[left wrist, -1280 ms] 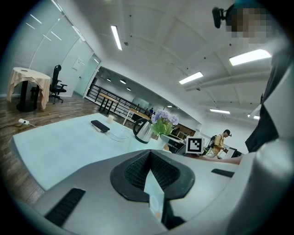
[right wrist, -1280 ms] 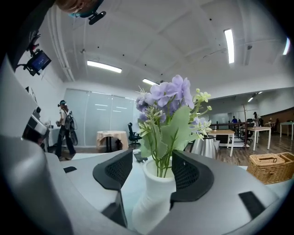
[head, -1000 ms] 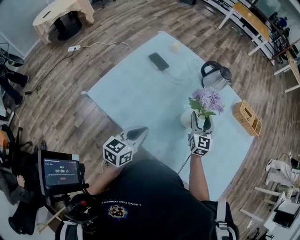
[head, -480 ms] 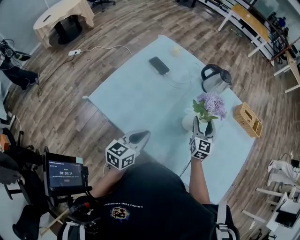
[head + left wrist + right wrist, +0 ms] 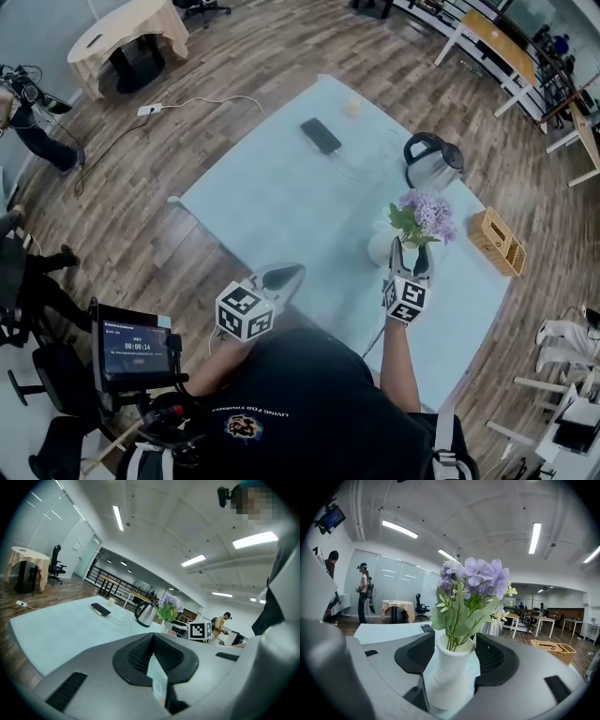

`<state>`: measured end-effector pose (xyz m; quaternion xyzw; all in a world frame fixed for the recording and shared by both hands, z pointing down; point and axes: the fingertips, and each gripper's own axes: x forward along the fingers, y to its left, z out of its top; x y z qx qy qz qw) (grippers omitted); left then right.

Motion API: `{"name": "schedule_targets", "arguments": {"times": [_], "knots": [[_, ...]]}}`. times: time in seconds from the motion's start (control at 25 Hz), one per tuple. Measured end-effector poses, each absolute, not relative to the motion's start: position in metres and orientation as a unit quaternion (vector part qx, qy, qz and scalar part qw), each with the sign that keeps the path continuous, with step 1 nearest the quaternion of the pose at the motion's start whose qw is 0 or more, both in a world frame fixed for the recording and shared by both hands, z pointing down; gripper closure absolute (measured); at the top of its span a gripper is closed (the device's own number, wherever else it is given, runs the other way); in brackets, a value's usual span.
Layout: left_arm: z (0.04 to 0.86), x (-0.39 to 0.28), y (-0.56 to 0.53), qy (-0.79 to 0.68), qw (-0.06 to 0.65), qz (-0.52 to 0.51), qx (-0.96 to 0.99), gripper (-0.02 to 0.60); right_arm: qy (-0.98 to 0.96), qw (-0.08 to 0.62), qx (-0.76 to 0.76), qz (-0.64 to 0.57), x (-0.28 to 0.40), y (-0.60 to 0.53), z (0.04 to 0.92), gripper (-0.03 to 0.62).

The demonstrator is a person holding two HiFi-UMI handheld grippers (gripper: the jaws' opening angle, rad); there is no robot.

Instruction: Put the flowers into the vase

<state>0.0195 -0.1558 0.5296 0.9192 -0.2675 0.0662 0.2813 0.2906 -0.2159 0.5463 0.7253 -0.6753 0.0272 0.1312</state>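
Observation:
A white vase [image 5: 379, 247] stands on the light blue table [image 5: 272, 187] with purple flowers [image 5: 425, 213] and green leaves in it. My right gripper [image 5: 410, 255] is right beside it. In the right gripper view the vase [image 5: 449, 679] and the flower stems [image 5: 457, 637] rise between the jaws of the right gripper [image 5: 455, 639]. The jaws stand apart on either side of the neck, and no pinch on the stems shows. My left gripper [image 5: 284, 275] hovers over the near table edge, away from the vase. Its pads [image 5: 140, 651] meet with nothing between them.
A steel kettle [image 5: 430, 159] stands behind the vase, a wicker basket [image 5: 496, 241] to its right. A dark phone [image 5: 321, 136], a thin cable and a small pale cup [image 5: 352, 108] lie farther back. A screen [image 5: 131, 351] sits by my left side.
The head view has drifted slightly. Both grippers keep their places relative to the vase, and the flowers stay in it.

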Motion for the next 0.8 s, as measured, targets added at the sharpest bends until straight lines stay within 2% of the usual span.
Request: {"name": "schedule_targets", "arguments": {"times": [0.28, 0.8], "knots": [[0.53, 0.022, -0.152, -0.26, 0.281, 0.066, 0.921, 0.574, -0.653, 0.172, 0.737, 0.031, 0.296, -0.205, 0.555, 0.35], [0.535, 0.012, -0.171, -0.23, 0.291, 0.069, 0.926, 0.574, -0.652, 0.169, 0.732, 0.099, 0.269, -0.183, 0.578, 0.35]]}}
